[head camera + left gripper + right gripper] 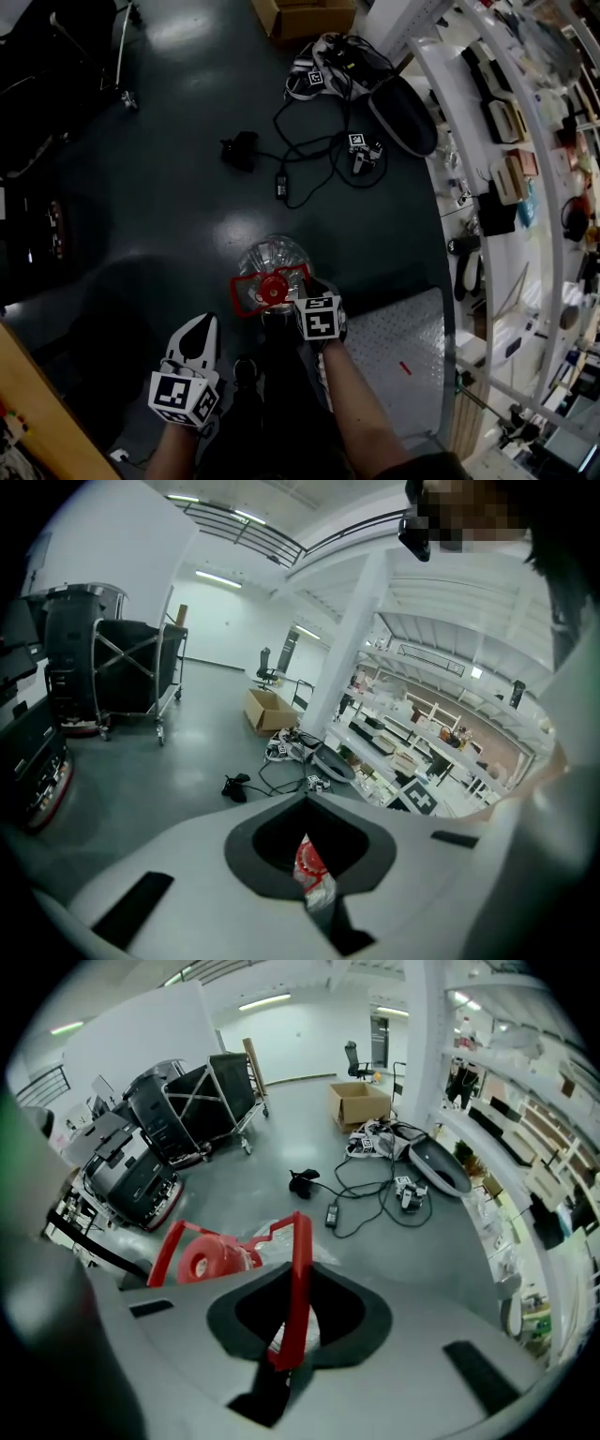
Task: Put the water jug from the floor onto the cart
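Note:
The clear water jug point(272, 258) with a red cap point(208, 1262) stands on the dark floor straight ahead of me. My right gripper point(279, 307) reaches steeply down to it. In the right gripper view that gripper point(286, 1346) is shut on the jug's thin red handle point(298, 1269), which runs up between the jaws. My left gripper point(206, 322) hovers left of the jug and apart from it, shut with nothing in it. In the left gripper view a bit of the cap shows beyond the left gripper point(310, 874). A grey tread-plate cart deck point(403, 342) lies right of the jug.
Black cables and an adapter point(309, 155) sprawl on the floor beyond the jug, beside a black oval case point(403, 117) and a cardboard box point(300, 14). Loaded white shelves point(506, 141) line the right. A black wheeled rack point(211, 1091) stands far left. A wooden edge point(37, 412) is at my left.

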`<control>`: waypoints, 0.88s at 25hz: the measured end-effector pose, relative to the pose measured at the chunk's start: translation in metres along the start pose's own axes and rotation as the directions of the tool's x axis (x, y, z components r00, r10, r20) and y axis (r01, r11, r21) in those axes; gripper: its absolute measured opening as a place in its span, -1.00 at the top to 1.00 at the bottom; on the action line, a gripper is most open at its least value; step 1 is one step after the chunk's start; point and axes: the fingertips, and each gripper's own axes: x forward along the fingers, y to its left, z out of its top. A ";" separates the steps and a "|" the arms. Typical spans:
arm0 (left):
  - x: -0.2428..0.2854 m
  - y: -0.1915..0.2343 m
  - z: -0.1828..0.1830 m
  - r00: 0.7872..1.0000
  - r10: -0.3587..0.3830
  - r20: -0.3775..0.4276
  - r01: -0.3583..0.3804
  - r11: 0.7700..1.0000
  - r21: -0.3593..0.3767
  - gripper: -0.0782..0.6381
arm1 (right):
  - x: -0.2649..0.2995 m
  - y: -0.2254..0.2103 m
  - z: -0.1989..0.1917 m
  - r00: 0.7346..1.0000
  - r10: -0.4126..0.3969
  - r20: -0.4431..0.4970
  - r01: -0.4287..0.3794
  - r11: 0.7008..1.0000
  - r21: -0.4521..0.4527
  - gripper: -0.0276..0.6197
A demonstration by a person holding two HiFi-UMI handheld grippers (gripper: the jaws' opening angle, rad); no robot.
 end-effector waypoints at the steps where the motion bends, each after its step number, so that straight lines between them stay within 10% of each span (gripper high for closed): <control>1: -0.005 0.001 0.002 1.000 0.003 0.007 -0.003 1.000 0.002 0.77 | -0.004 0.006 0.002 1.000 0.000 0.007 0.000 1.000 -0.010 0.81; 8: -0.049 0.004 0.010 0.999 0.013 0.052 -0.013 1.000 -0.012 0.77 | -0.056 0.040 0.008 0.999 -0.012 0.039 0.014 0.998 -0.057 0.79; 22: -0.159 -0.038 0.007 0.982 -0.142 0.123 0.131 0.987 0.094 0.77 | -0.211 0.062 -0.023 0.978 -0.072 0.194 0.033 0.981 0.193 0.78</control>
